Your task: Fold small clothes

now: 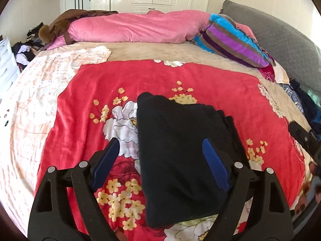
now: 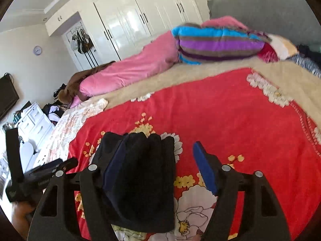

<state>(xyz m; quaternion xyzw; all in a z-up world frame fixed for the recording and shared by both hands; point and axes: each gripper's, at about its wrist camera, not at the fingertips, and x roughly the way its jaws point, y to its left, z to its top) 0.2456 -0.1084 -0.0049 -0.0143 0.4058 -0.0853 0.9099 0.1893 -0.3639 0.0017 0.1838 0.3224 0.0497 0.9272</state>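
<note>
1 red floral blanket [image 1: 200, 84] across bed, white wardrobe [image 2: 128, 18] behind

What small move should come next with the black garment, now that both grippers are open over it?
Probably draw both grippers back and leave it. The black garment lies as a compact folded bundle on the red floral blanket, with stacked layers showing at its right edge. The left gripper and right gripper are both open and grip nothing. It looks finished, though its near end is hidden.
</note>
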